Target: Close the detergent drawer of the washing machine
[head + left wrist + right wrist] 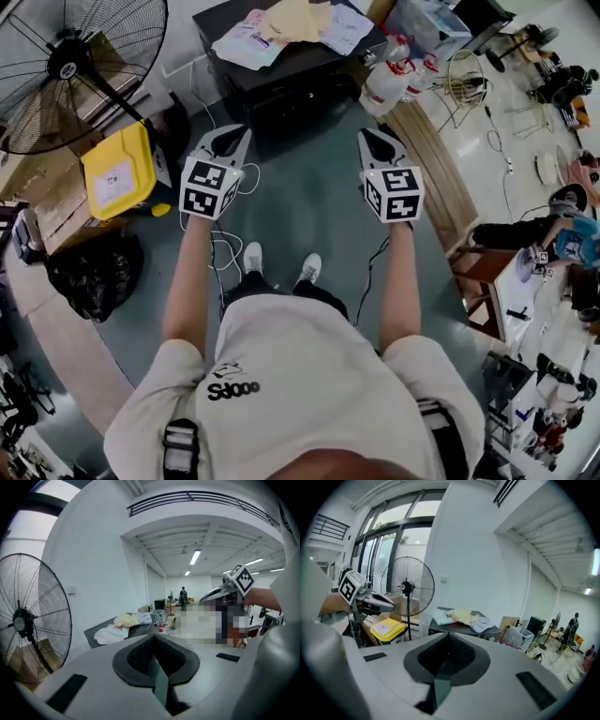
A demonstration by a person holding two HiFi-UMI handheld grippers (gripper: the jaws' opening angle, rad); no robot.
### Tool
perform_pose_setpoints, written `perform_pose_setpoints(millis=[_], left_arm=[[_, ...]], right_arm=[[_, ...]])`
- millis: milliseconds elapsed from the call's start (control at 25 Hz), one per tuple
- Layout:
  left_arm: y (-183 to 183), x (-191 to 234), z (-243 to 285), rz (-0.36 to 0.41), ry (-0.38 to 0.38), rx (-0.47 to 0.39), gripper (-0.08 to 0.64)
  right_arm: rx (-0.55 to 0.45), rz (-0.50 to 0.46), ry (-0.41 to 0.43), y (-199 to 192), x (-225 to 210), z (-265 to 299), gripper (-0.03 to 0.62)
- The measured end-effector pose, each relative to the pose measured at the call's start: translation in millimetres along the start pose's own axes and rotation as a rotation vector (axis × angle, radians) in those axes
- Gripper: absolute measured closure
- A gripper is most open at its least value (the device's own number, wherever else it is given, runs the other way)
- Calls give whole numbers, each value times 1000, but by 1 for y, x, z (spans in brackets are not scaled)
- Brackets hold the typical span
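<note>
Left gripper [154, 644]: pads pressed together, nothing pinched between. Right gripper [446, 641]: same, closed on air.

Held side by side at centre frame in the head view, well apart from each other. Pointed forward and slightly down over bare floor [309, 211], touching nothing. Reads as an idle carrying pose, not a working one. Probably kept shut and empty because nothing is in hand, and pushing a drawer front needs no grip anyway.

Detergent drawer: not found in any view. No washing machine identifiable either. Nearest candidate is a dark cabinet [281, 89] at top centre of the head view, ahead of both grippers, with clothes [291, 23] piled on top. Cannot tell whether this is the machine; no drawer front visible on it.

Further out: standing fan [70, 66] at upper left, yellow bin [117, 169] just below it, white bottles [389, 80] to the right of the cabinet.

Judgement: no contact with the task's thing at this moment. Either not yet begun or already finished; cannot tell which from here. If the drawer is open, would need an approach toward the machine first.
</note>
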State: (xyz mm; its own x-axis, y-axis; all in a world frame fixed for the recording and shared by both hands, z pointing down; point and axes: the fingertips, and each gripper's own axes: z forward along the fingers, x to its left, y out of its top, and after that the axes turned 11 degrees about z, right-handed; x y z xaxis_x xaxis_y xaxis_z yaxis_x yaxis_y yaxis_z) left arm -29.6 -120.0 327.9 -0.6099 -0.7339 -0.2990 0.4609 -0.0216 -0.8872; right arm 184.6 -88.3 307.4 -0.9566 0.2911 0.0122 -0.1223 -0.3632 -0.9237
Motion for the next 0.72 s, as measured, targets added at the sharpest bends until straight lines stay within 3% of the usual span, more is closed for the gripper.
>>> perform_pose_setpoints(millis=[320,720], left_arm=[[64,-9,-38,72,33,-103,541],[115,-30,-75,161,51,-229,541]], right_arm=[[-101,-93,-9,51,18,-57,586],[-204,-185,27,90,47,-94,586]])
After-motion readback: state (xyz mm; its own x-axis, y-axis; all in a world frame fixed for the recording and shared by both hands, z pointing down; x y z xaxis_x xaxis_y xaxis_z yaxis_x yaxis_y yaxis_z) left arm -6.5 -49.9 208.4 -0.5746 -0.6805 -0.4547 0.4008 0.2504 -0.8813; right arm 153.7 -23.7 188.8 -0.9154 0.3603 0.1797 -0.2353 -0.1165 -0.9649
